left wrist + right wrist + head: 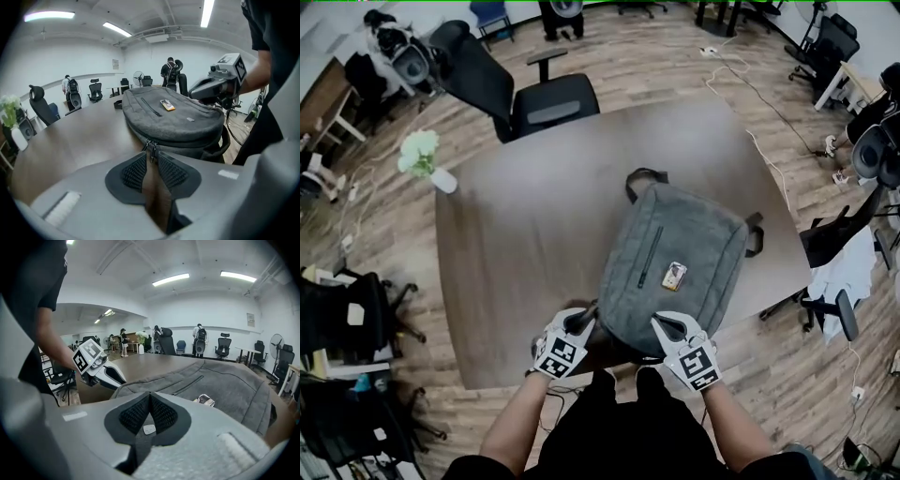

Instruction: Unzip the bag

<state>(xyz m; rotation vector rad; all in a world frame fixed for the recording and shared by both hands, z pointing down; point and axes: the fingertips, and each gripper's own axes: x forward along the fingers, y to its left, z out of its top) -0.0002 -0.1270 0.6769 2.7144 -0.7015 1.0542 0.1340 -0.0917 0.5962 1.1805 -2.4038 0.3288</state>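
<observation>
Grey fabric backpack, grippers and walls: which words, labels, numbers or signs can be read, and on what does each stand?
No text reads clearly.
Small orange and white badge on the grey fabric backpack: print too small to read.
Black and white square markers on the left gripper and right gripper: patterns only, no letters.
White wall notice: too blurred to read.

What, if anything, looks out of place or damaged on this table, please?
Nothing stands out: the grey backpack lies flat and zipped shut on the table, and the flower vase stands upright near its corner.
</observation>
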